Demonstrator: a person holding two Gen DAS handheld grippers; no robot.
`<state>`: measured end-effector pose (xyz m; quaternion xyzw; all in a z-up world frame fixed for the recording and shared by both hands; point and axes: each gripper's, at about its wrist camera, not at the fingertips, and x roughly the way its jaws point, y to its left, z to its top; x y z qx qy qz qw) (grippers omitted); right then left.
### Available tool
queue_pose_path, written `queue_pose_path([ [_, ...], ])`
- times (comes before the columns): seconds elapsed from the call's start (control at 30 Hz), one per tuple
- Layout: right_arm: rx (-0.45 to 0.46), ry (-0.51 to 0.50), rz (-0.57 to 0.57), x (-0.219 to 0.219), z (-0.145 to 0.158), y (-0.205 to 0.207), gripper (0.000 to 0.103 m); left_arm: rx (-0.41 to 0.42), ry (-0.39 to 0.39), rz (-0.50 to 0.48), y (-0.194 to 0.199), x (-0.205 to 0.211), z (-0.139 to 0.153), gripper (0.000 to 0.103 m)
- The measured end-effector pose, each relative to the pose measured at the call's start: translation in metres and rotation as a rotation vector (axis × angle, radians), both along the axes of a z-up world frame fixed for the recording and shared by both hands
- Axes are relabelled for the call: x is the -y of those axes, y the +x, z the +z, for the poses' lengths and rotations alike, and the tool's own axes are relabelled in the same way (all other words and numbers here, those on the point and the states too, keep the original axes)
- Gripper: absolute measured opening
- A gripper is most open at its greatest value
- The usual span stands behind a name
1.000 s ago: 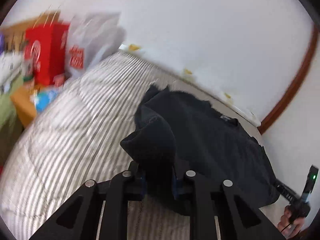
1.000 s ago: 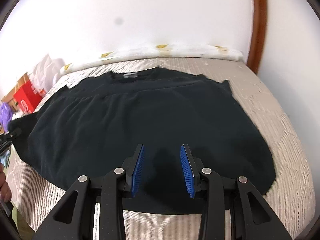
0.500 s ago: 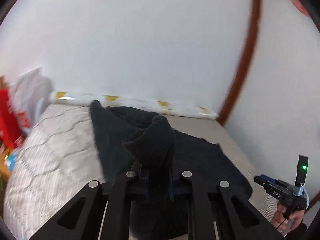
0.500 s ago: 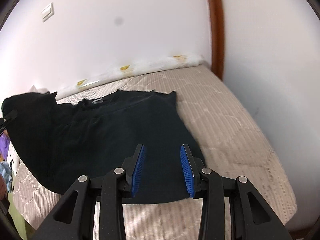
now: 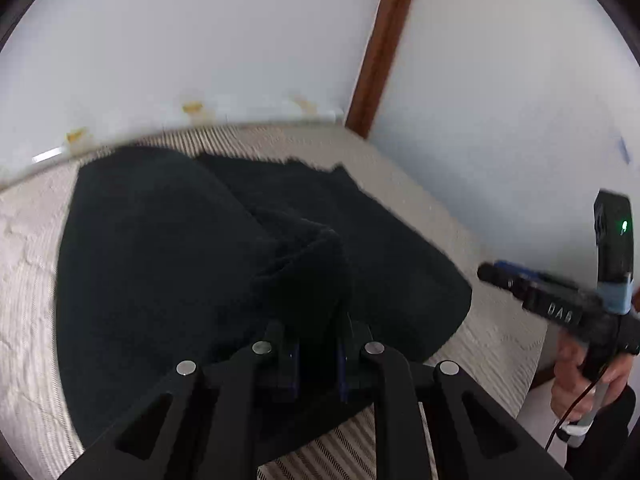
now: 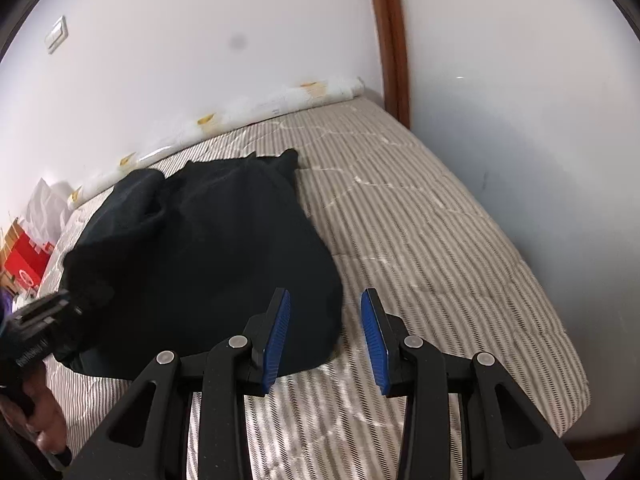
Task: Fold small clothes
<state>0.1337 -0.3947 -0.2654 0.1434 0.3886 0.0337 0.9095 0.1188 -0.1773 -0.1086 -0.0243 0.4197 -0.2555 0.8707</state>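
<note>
Right wrist: red bag (image 6: 24, 258), wall switch (image 6: 56, 35).

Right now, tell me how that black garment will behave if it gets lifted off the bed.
The black garment looks floppy: it bunches and droops where the left gripper pinches it. Probably light, since one pinched fold carries a whole side over. Likely to drag rather than slide on the striped mattress, given its soft, matte cloth.

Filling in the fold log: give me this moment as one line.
left gripper: shut on black garment edge, over mattress | right gripper: open, empty | fold: unfinished
</note>
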Motion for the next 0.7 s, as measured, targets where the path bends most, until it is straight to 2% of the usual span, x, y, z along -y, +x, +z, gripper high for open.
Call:
queue_pose_path([
  [0.07,0.003,-0.007,0.021,-0.009,0.003,0.006,0.038,-0.053,-0.029,-0.028,0.007,-0.006,-0.004,0.017],
  [0.17,0.021,0.002,0.066,-0.030,0.013,0.020,0.044,-0.093,-0.092,-0.089,0.003,-0.014,0.001,0.028],
  [0.27,0.058,0.024,0.119,-0.050,0.026,0.031,0.057,-0.029,-0.101,-0.136,-0.010,-0.028,0.016,0.045],
  [0.3,0.072,0.030,0.137,-0.057,0.031,0.035,0.063,0.010,-0.096,-0.133,-0.015,-0.037,0.022,0.058],
  [0.33,0.081,0.038,0.156,-0.066,0.036,0.041,0.068,0.039,-0.092,-0.120,-0.018,-0.045,0.026,0.063],
  [0.4,0.085,0.069,0.199,-0.083,0.042,0.055,0.069,0.090,-0.067,-0.072,-0.020,-0.068,0.033,0.063],
  [0.5,0.056,0.100,0.257,-0.109,0.042,0.077,0.070,0.124,-0.009,0.015,-0.015,-0.101,0.034,0.063],
  [0.57,0.025,0.125,0.294,-0.125,0.036,0.093,0.070,0.121,0.012,0.083,-0.007,-0.125,0.030,0.063],
  [0.7,-0.071,0.183,0.353,-0.151,0.009,0.122,0.070,0.072,-0.001,0.189,0.009,-0.169,0.015,0.063],
])
